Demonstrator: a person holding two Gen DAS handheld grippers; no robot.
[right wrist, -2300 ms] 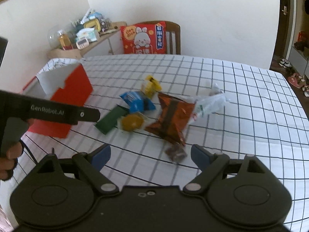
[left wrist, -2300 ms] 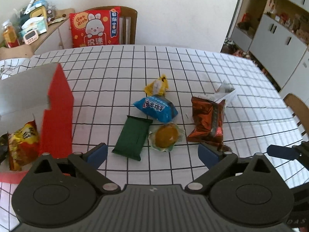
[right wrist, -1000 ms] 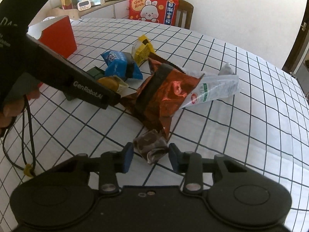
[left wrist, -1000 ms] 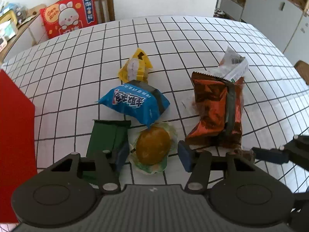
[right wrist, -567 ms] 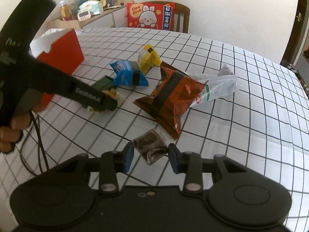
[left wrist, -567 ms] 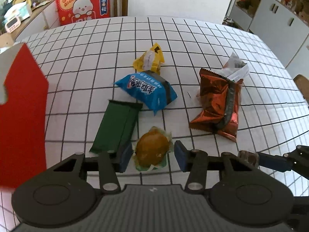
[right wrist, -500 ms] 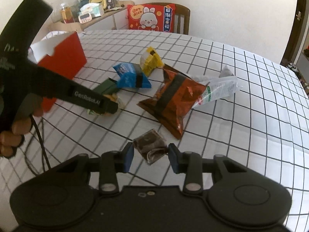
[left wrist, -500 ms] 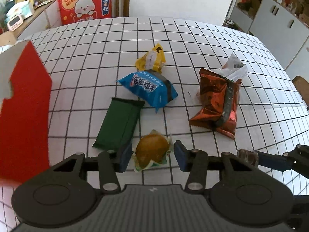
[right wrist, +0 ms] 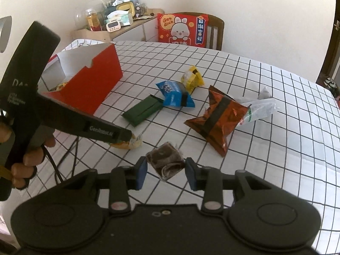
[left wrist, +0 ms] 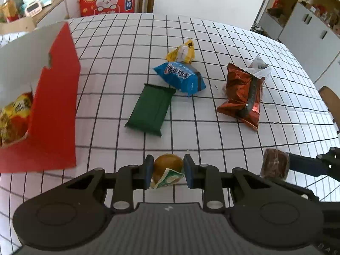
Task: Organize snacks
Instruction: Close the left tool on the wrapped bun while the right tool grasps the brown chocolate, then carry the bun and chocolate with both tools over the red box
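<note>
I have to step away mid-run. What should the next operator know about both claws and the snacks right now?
Left claw: shut on the round golden pastry, lifted off the table.
Right claw: shut on the dark brown wrapped cake, also lifted.
Red box: open, at the left, already holding at least one yellow-red packet.
On the checked tablecloth: green bar, blue packet, yellow packet, copper-red bag, clear white sachet.
Left to do: probably drop both held snacks in the box, then collect those five.
</note>
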